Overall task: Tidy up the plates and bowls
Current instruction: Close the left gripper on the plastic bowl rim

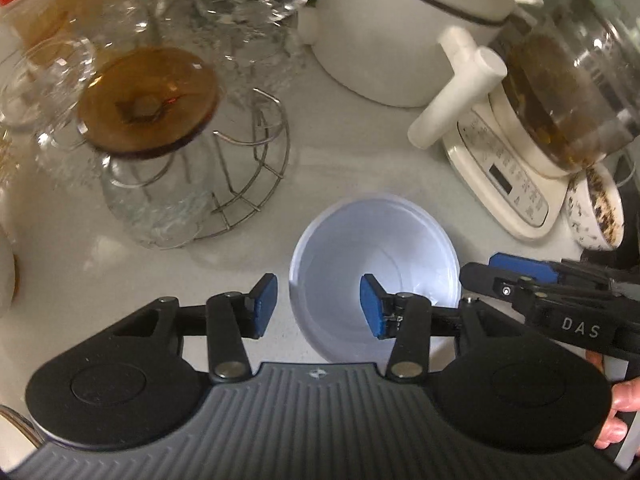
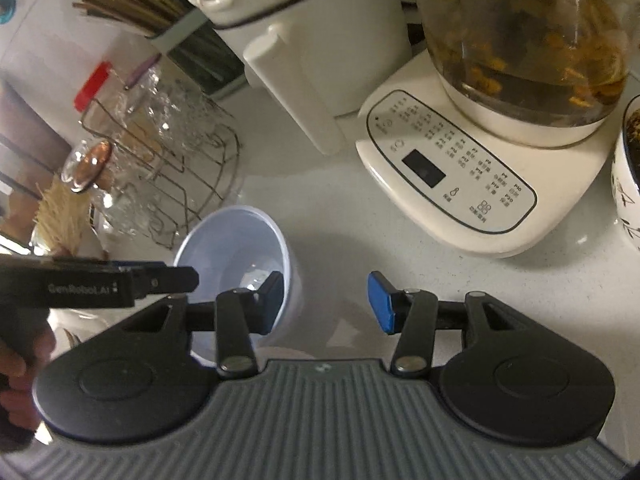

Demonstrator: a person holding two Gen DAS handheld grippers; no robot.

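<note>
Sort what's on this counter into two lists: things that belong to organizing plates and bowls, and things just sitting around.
Belongs to the job:
- white bowl, upright on the counter
- left tongs, open, straddling the bowl's rim
- right tongs, open, straddling the bowl's rim

Just lying about:
- glass kettle on its base
- white pot
- wire rack with glassware
- chopsticks

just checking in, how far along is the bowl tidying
Done: nothing visibly put away yet. In hand: the white bowl stands upright on the counter, and the left gripper and right gripper straddle opposite sides of its rim, jaws open, not gripping. Left: closing on the bowl, lifting it and placing it. No plates are visible, and the speckled bowl beside the kettle base is untouched.
</note>
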